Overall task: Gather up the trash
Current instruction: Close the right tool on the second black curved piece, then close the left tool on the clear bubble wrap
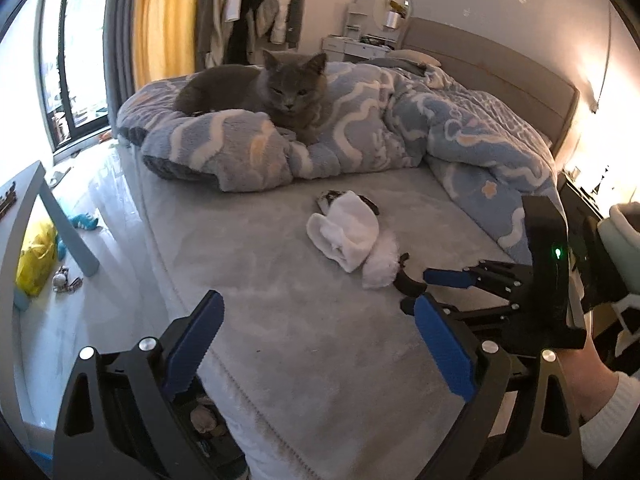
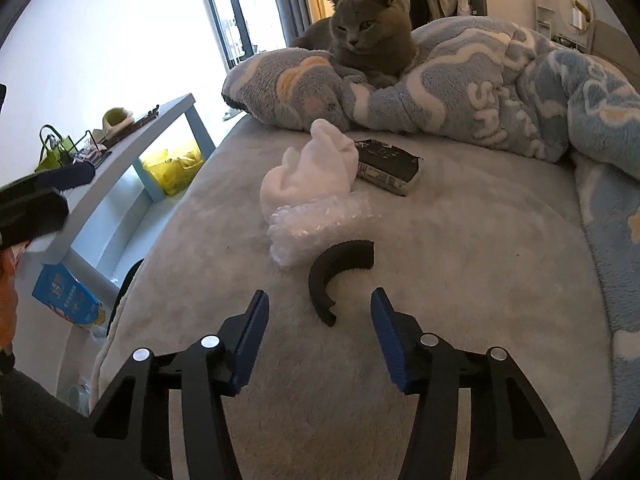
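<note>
A black curved plastic piece (image 2: 334, 276) lies on the grey bed sheet (image 2: 460, 264), just ahead of my open, empty right gripper (image 2: 320, 320). Behind it lie a wad of clear bubble wrap (image 2: 316, 228), white socks (image 2: 312, 168) and a dark printed packet (image 2: 390, 166). In the left wrist view the socks (image 1: 346, 232), the bubble wrap (image 1: 380, 266) and the curved piece (image 1: 408, 282) lie right of centre, with the right gripper (image 1: 436, 292) beside them. My left gripper (image 1: 316, 344) is open and empty above the bed's near edge.
A grey cat (image 1: 264, 88) lies on a blue patterned blanket (image 1: 440, 128) at the far side of the bed. A light-blue side table (image 2: 132, 148) with clutter stands left of the bed, with a yellow bag (image 1: 36, 256) and toys on the floor.
</note>
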### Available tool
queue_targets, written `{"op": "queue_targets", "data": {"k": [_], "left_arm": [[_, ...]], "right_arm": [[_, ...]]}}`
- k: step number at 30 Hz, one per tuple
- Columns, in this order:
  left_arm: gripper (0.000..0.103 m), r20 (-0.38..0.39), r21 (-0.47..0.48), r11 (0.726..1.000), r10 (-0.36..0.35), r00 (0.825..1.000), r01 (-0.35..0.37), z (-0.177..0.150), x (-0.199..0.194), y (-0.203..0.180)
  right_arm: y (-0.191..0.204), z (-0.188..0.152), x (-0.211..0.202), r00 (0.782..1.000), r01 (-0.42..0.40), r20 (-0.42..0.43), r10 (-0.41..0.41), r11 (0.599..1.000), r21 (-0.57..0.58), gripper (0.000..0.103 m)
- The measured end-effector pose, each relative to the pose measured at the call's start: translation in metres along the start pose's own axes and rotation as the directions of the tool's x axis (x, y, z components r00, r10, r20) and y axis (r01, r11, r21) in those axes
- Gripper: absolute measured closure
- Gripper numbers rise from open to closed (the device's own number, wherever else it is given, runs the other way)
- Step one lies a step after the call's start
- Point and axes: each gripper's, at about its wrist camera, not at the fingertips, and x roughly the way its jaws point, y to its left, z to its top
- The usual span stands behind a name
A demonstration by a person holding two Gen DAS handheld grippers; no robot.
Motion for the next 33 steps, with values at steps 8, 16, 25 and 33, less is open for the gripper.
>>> {"op": "queue_targets", "data": {"k": [8,16,25,33], "left_arm": [[0.026,-0.027,0.063,0.997,-0.041,0.999,0.043,0.001,0.022,-0.012],[0.038,-0.057,0.077,0.988,-0.132,0.99,0.136,0.007,0.052,-0.024],[0.042,-0.103,0.093,0.978,-0.177,0.979,0.186,0.008,0.083,-0.036],[0.042,-0.14,0.096,0.978,-0.173,0.975,0.187,0.006,0.114,-0.045]], "right_arm": [[0.005,0.006,0.01,1.0,-0.025,-0.011,0.025,0.999,-0.04,0.073],[-0.004,0.008,0.012,0.999,-0.03,-0.034,0.028,0.997,-0.065,0.092],[-0.017,0.008,0.002,0.999,-0.04,-0.023,0.038,0.997,-0.07,0.093],[-0.052,0.006,-0.011,1.0,-0.016,0.008,0.017,1.0,-0.009,0.093]]}}
